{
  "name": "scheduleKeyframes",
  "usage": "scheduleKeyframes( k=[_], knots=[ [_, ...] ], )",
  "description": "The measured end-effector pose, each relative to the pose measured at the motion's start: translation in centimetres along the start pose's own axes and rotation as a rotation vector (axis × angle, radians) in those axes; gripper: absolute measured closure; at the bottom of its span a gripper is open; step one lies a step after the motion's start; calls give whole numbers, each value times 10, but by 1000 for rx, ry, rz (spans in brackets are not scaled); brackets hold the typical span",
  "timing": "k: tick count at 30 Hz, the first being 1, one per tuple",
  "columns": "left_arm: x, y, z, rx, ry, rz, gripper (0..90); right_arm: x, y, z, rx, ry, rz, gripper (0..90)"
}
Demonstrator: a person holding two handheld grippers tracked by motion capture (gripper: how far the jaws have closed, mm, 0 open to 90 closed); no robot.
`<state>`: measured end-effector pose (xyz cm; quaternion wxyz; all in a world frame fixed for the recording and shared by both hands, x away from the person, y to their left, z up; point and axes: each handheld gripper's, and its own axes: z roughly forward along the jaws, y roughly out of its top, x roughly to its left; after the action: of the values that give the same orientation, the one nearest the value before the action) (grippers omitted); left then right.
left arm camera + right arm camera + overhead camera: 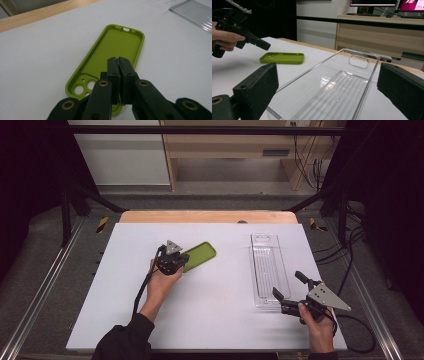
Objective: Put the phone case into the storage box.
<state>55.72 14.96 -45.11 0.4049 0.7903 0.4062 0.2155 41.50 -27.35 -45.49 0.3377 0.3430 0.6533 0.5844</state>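
Closest to my lens, the left gripper (119, 60) has its two black jaws pressed flat together at the bottom centre of its own view. They are clenched, and I can make out nothing caught between them. The white table (210, 320) takes up most of the high view. On it, right of centre, a clear plastic tray (267, 270) lies with its long side running up the frame. The right gripper (287, 284) sits at the tray's near end in the lower right, its jaws spread wide and gripping nothing, with the tray's corner showing between them. The green phone case (112, 47) lies hollow side up on the table, left of centre in the high view. It is just ahead of the closed left jaws and partly under them. Its long axis runs away from those jaws, up and to the right in the high view, and its camera holes (82, 87) are at the near end, lower left of the jaw tips. The left hand is by far the nearer to the case, while the right is well apart from it, across the tray. I judge that the next move turns on that near rim beneath the left jaws, which must open before they can take it. I can read no brand, label or lettering on the case or the tray.
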Motion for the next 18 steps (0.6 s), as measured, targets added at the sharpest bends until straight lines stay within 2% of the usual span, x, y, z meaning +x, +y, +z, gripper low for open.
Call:
scheduleKeyframes(
  k=[18],
  knots=[
    [3,-4,8,70,10,-38,900,-1,0,-1,-4,0,2,39]
  ],
)
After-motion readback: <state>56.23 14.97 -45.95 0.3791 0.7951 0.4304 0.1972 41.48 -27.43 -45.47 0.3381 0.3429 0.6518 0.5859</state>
